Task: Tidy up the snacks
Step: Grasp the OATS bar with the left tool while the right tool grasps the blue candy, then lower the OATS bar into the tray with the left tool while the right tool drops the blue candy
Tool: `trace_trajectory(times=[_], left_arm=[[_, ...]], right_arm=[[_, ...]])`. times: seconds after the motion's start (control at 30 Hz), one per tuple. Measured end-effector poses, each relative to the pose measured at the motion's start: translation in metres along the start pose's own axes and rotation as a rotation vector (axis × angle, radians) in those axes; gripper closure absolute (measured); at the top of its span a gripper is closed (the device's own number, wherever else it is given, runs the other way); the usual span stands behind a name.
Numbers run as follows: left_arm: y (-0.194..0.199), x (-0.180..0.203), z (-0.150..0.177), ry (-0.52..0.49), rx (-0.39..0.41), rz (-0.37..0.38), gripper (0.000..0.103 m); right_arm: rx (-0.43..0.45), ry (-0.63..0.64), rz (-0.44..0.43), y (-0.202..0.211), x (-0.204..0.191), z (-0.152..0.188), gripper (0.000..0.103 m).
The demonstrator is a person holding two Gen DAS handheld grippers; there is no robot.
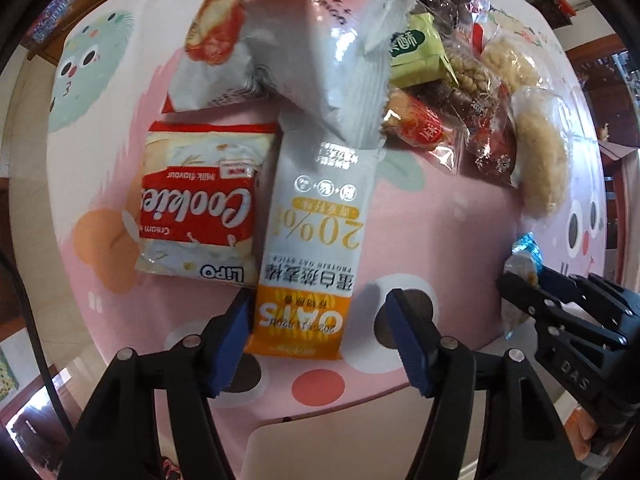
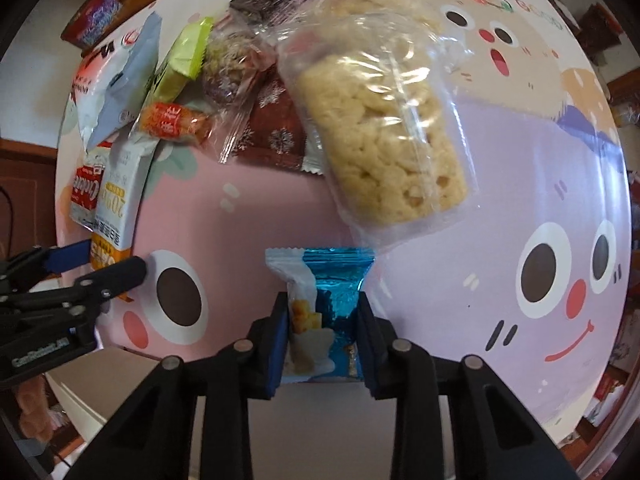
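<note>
A white and orange oats packet [image 1: 308, 240] lies lengthwise on the pink tablecloth [image 1: 440, 216]. My left gripper [image 1: 318, 302] points down over its near end and is open. The left pad [image 1: 234, 332] is at the packet's edge and the right pad [image 1: 408, 340] stands clear of it. My right gripper [image 2: 322, 308] is shut on a small blue and white snack packet [image 2: 332, 292]. That packet stands upright between the pads near the table's front edge. In the left wrist view the right gripper [image 1: 536, 280] shows at the far right with the blue packet [image 1: 526, 250].
A red Cookies bag [image 1: 196, 208] lies left of the oats packet, and a big white bag [image 1: 288, 48] lies behind it. Several small wrapped snacks [image 1: 460, 80] are piled at the back right. A clear-wrapped rice cake [image 2: 380, 128] lies just beyond the blue packet.
</note>
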State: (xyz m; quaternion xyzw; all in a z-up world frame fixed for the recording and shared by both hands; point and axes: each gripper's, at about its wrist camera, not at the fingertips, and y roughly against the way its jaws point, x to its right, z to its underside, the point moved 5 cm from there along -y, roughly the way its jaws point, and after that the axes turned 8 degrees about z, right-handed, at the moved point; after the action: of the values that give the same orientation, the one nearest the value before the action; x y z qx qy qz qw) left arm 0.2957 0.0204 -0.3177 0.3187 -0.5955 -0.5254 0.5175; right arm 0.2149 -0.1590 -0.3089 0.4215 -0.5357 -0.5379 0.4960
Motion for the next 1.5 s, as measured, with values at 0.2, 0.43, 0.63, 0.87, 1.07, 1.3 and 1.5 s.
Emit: trace_trajectory(times=[0.2,0.43,0.63,0.87,1.07,1.3,1.5], left_arm=[[-0.006,0.019,-0.01,-0.035,0.028,-0.128,0.058],[-0.008,0.044,-0.003,-0.057,0.099,-0.169,0.069],[0.045,0.071,0.03,-0.077,0.268,-0.188,0.069],[0.135,0.106,0.079,-0.121,0.491,-0.188,0.068],[0.189,0.118,0.129,-0.1,0.579,-0.149,0.067],[0.207,0.134,0.191,-0.071,0.582,-0.149,0.066],[0.21,0.144,0.233,-0.045,0.58,-0.152,0.065]], right_arm=[[0.01,-0.027,-0.037,0.001,0.008,0.006,0.075],[0.075,-0.041,-0.077,0.021,0.021,0.005,0.077],[0.204,-0.071,-0.099,0.063,0.037,0.016,0.078],[0.427,-0.129,-0.131,0.134,0.053,0.037,0.078],[0.558,-0.121,-0.159,0.191,0.057,0.064,0.078],[0.632,-0.048,-0.17,0.23,0.052,0.118,0.078],[0.658,0.026,-0.158,0.245,0.049,0.162,0.078]])
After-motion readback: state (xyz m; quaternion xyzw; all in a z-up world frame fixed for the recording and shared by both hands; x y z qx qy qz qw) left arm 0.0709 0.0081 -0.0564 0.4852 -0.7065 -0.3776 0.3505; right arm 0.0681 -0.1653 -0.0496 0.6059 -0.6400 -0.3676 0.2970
